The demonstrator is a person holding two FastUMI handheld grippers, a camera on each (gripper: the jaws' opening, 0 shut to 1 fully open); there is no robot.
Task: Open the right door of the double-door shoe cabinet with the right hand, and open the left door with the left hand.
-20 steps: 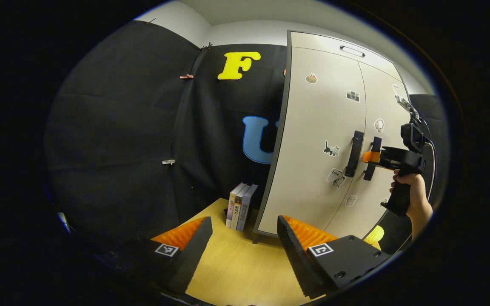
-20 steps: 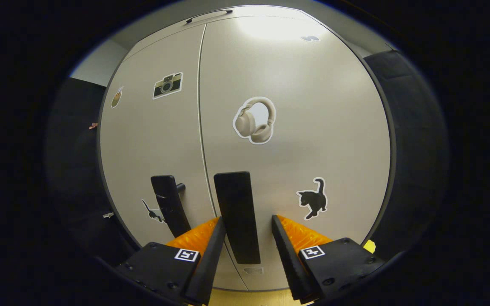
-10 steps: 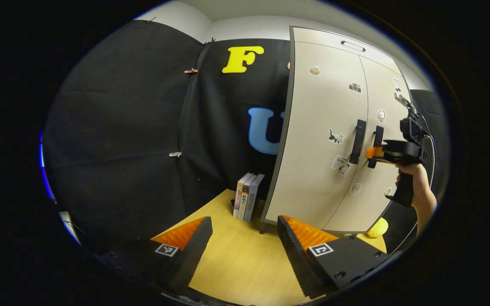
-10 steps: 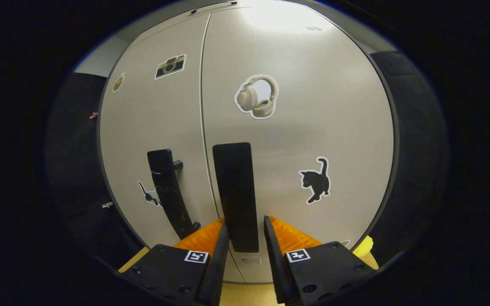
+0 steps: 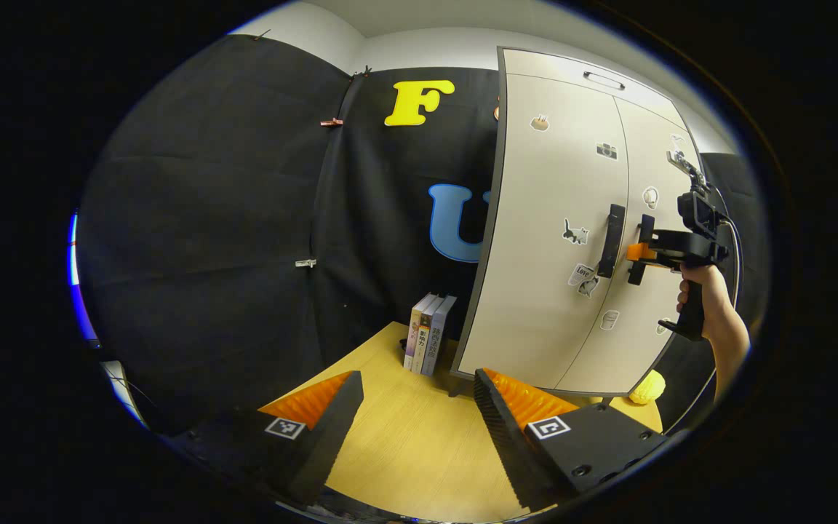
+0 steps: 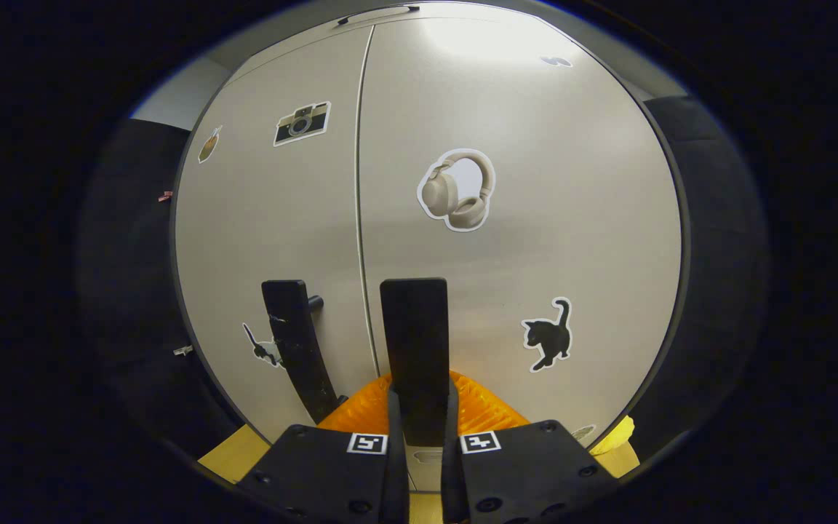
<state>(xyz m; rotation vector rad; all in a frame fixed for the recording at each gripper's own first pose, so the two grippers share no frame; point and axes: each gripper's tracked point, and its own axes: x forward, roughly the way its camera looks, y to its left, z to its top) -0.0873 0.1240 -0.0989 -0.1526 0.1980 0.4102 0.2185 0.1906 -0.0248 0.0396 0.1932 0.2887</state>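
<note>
Right gripper (image 6: 419, 407): fingers clamped on the right door handle (image 6: 414, 342), set to pull that door; both doors of the shoe cabinet (image 6: 535, 182) look shut. Left gripper (image 5: 415, 415): fingers spread, empty, hovering over the table (image 5: 404, 451), well short of the left door handle (image 5: 611, 240). Count: two doors, two handles, three books (image 5: 430, 343) upright beside the cabinet.

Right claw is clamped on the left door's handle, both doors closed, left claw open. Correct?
Not quite. The right claw is clamped on the right door's handle, per the right gripper view. Both doors closed and the left claw open.
</note>
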